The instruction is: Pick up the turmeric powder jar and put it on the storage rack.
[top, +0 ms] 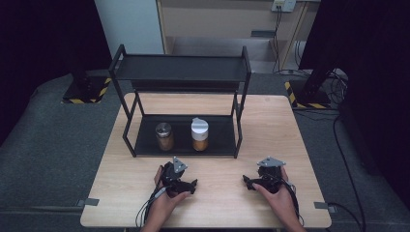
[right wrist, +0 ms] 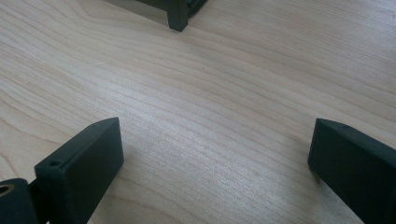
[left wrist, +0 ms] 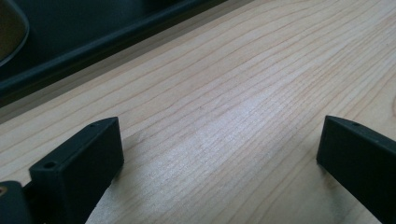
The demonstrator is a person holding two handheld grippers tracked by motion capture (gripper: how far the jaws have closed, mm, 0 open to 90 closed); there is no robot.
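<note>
left gripper (top: 189, 185): resting on table (top: 270, 130), just in front of the rack's (top: 179, 67) front rail, toward its left half; jaws spread wide, nothing between them, bare wood in the gap in the left gripper view (left wrist: 219, 149)
right gripper (top: 249, 182): on the table in front of the rack's right front leg and a little right of it, well apart from the left gripper; jaws wide apart, holding nothing, wood grain between them in the right gripper view (right wrist: 215, 149)
hands: one on each gripper, forearms come in from the near table edge
metal-lid jar (top: 164, 136): upright on the rack's lower shelf, left of centre, brownish contents
white-lid jar (top: 199, 134): upright on the same lower shelf, just right of the metal-lid jar, not touching it, brownish contents low in the jar
rack: black two-tier frame, standing on the far half of the table; top shelf bare
rack leg (right wrist: 177, 15): front leg seen ahead of the right gripper, well apart from the jaws
rack front rail (left wrist: 93, 49): runs across ahead of the left gripper, near
</note>
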